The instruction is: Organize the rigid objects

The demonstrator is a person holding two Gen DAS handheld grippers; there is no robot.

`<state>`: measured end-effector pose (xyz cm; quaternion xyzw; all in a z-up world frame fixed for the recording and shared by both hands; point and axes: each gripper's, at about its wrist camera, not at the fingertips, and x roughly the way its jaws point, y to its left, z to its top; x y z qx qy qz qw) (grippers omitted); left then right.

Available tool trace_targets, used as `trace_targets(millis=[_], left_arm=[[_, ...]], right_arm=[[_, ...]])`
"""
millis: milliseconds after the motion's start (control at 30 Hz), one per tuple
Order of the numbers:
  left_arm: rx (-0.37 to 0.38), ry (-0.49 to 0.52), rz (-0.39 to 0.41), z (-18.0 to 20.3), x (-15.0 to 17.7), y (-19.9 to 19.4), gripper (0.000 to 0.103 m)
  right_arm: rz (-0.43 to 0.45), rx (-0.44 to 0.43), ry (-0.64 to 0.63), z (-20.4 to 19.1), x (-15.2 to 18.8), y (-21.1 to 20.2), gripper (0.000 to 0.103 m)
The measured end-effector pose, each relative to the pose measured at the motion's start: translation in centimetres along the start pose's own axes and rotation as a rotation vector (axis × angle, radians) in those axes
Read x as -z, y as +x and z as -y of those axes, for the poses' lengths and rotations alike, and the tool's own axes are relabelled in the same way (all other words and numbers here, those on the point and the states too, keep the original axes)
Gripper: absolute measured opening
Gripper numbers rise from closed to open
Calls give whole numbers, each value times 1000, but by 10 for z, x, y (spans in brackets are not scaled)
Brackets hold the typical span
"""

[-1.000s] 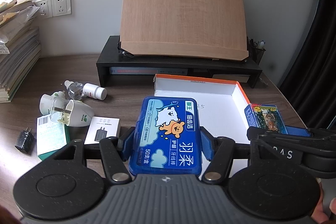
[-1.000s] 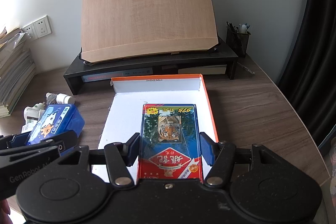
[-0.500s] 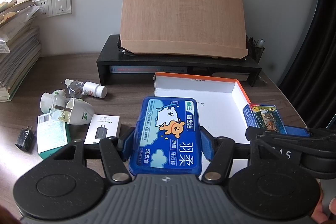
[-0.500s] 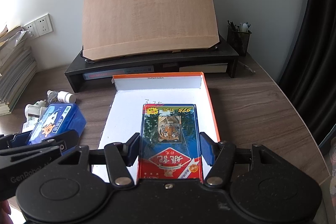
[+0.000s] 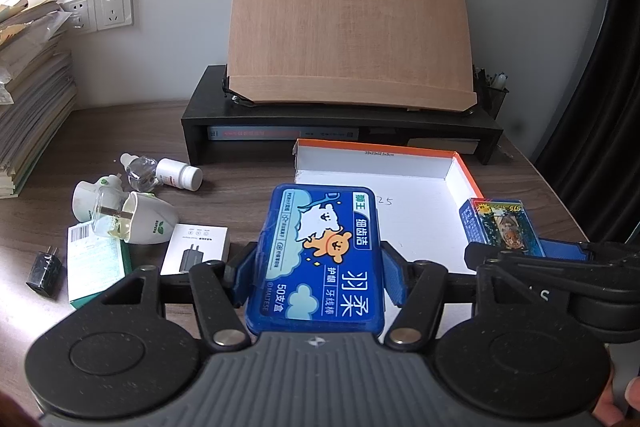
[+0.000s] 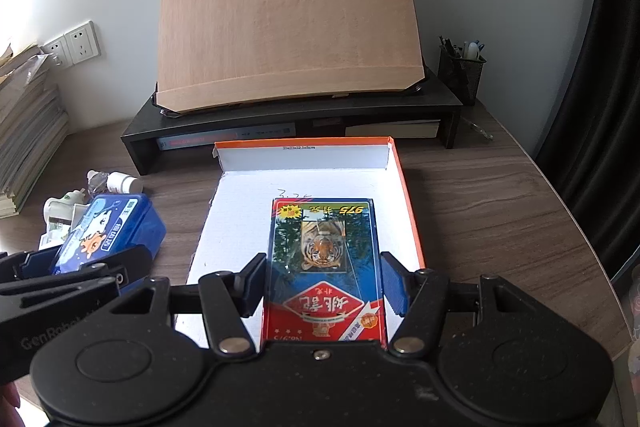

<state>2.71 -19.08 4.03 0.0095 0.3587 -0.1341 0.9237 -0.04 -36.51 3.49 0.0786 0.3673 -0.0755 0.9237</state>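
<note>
My left hand-held gripper (image 5: 316, 281) clamps the blue floss-pick case (image 5: 320, 259) by its long sides, holding it above the tabletop (image 5: 240, 195) at the left edge of the white tray (image 5: 420, 223). My right hand-held gripper (image 6: 324, 283) pinches the tiger card pack (image 6: 324, 263) the same way, over the tray's white floor (image 6: 248, 203), near its right wall. Just left of my left hand-held gripper lie a white charger box (image 5: 196, 251), a green-and-white carton (image 5: 94, 263) and a black plug (image 5: 44, 269). Beyond them sit two white vaporizers (image 5: 140, 223) and a small white bottle (image 5: 178, 173). Farther back, a black riser (image 5: 340, 115) carries a tilted wooden board (image 5: 348, 27); paper stacks (image 5: 32, 99) stand far left.
</note>
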Motion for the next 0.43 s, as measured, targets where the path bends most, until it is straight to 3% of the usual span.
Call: trace_targets(millis=[433], left_arm=[[10, 1, -11, -1, -13, 22, 63]], right_arm=[[-23, 18, -8, -3, -16, 21, 72]])
